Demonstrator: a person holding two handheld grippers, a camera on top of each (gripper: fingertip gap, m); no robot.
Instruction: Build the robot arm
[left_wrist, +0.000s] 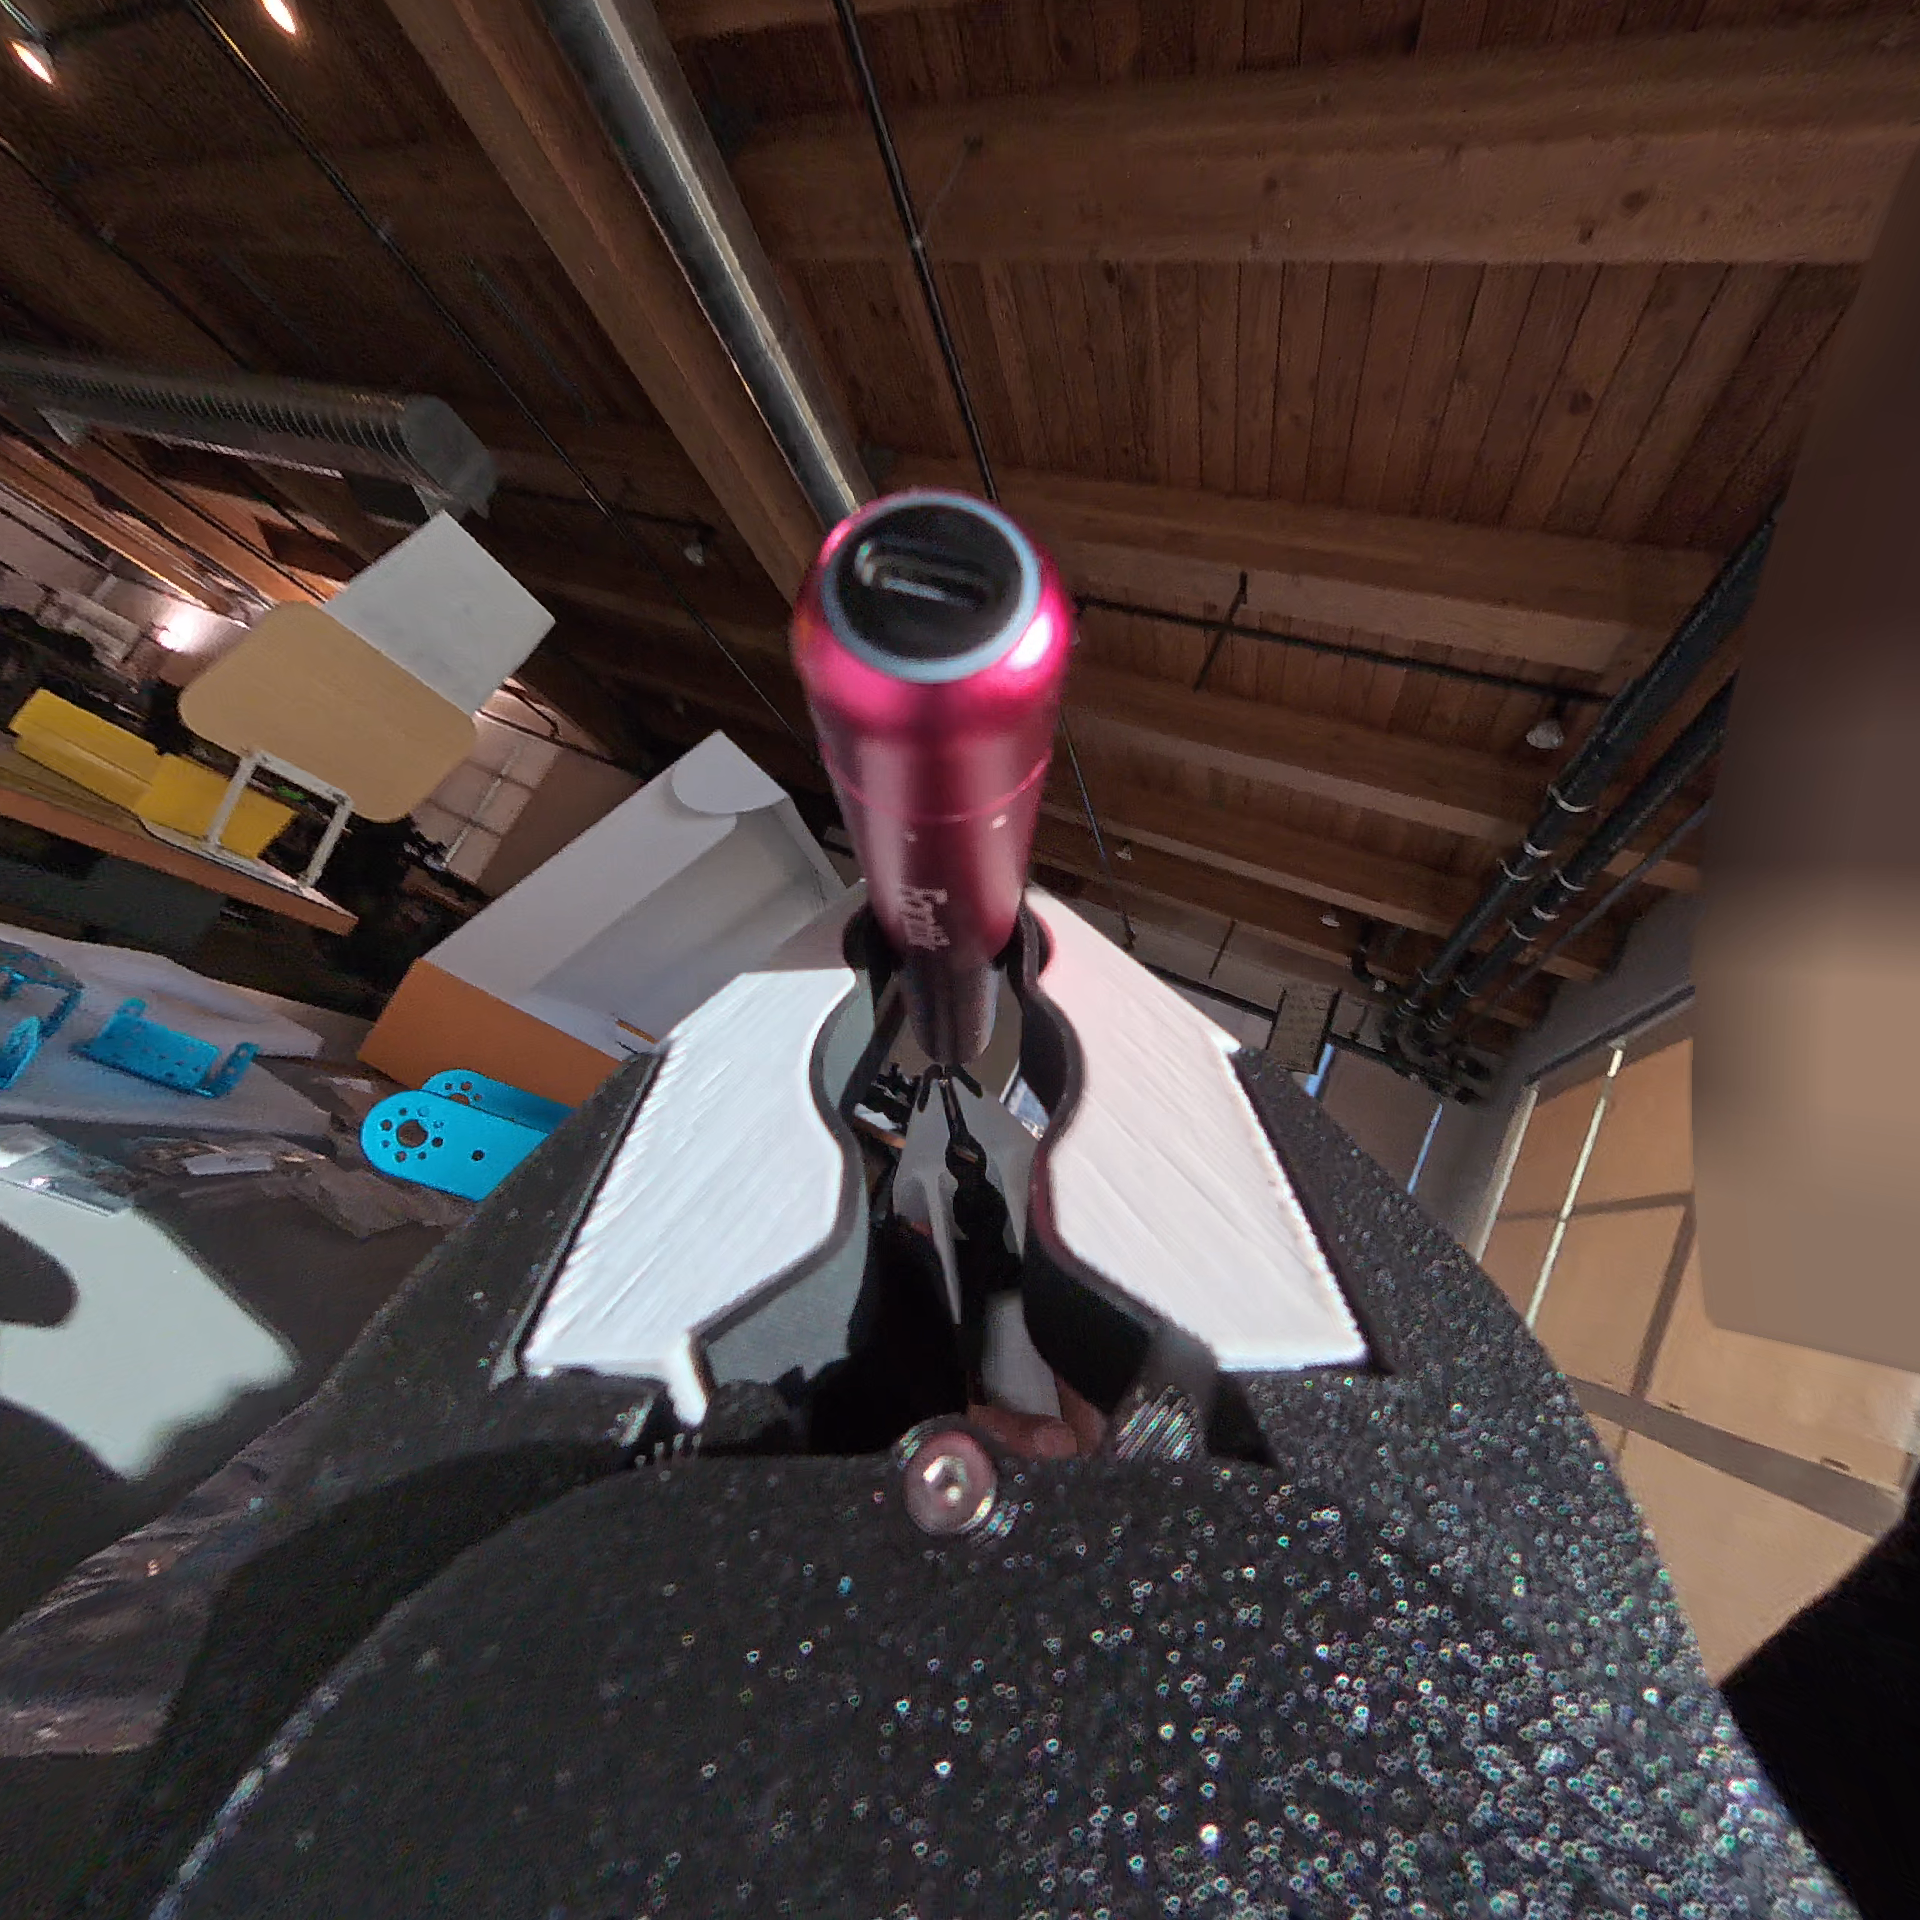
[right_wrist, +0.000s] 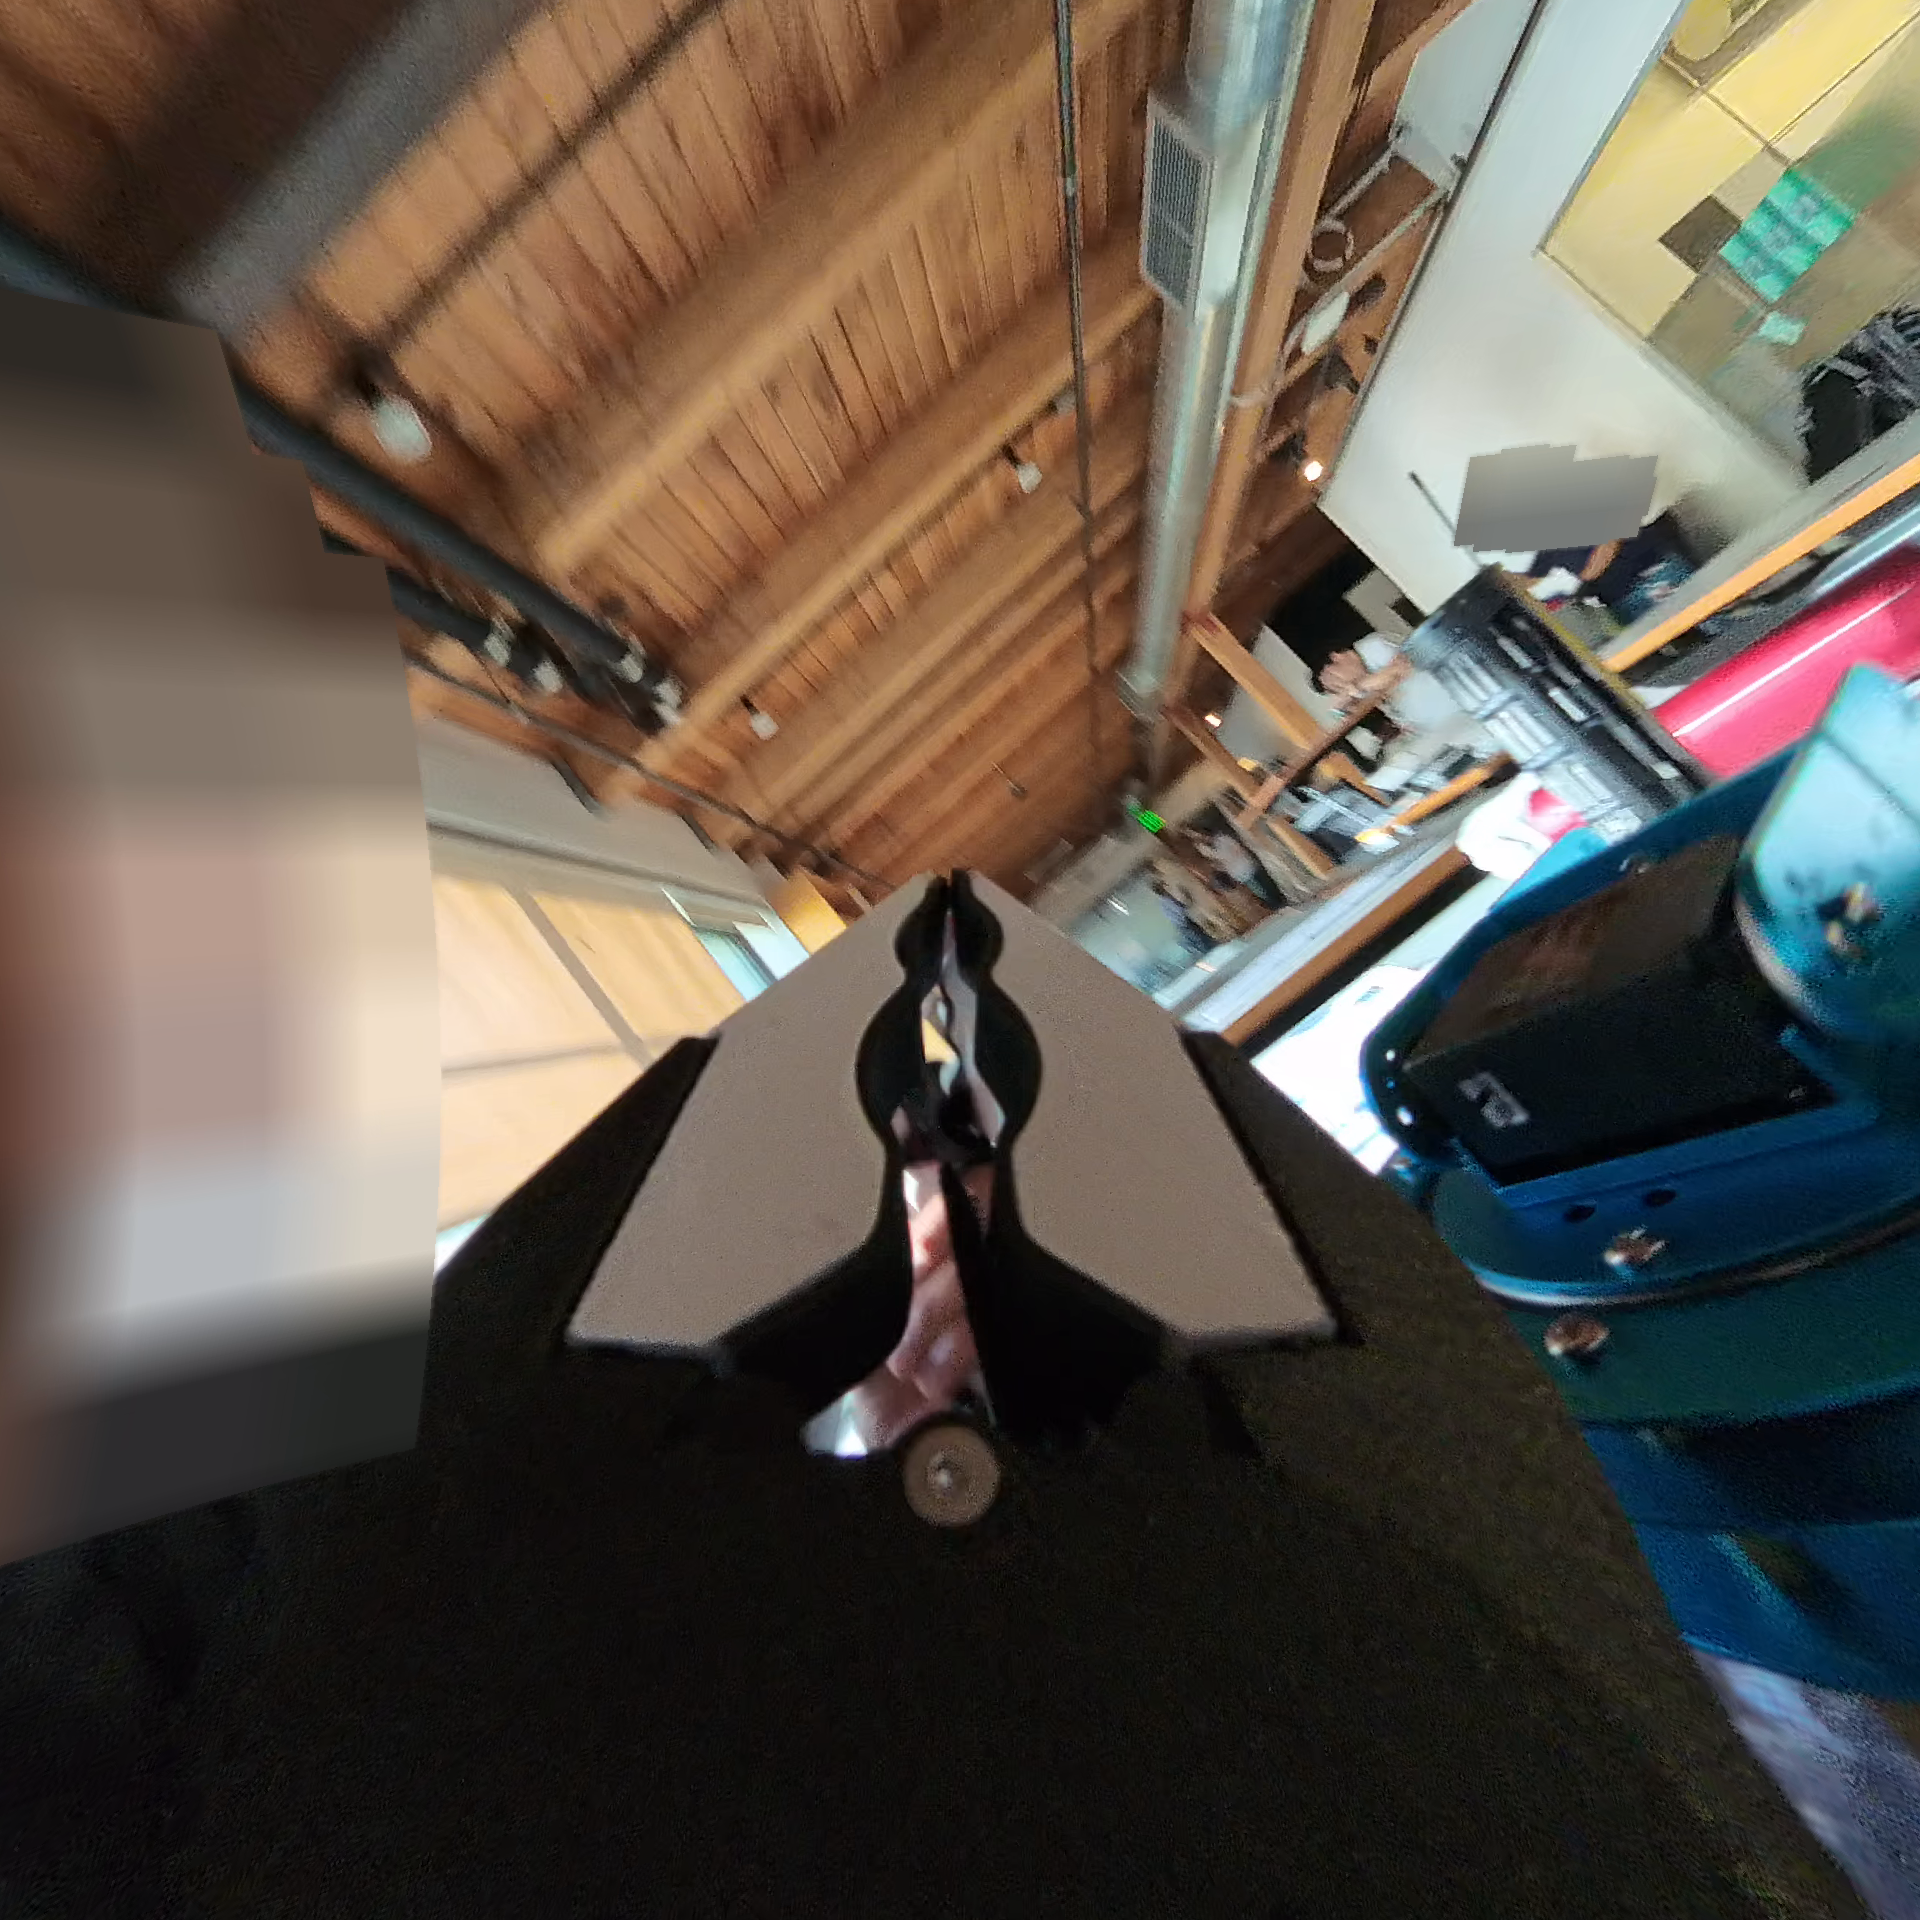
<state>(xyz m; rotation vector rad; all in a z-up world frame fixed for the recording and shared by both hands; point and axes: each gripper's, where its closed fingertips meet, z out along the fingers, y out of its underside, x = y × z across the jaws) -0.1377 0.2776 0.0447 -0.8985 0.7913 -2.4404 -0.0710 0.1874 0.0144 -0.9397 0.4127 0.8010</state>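
My left gripper (left_wrist: 940, 961) jaws clamp a pink metal cylinder (left_wrist: 928, 727) at frame centre, pointing ceilingward; right gripper (right_wrist: 951, 914) jaws closed, empty.

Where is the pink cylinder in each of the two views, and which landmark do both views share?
Left wrist view: the pink cylinder stands at the centre, clamped between the left gripper's white fingers, its black port end toward the ceiling.
Right wrist view: it is not in the picture; the right gripper is shut on nothing.
Shared landmark: the wooden plank ceiling with a metal pipe along it.
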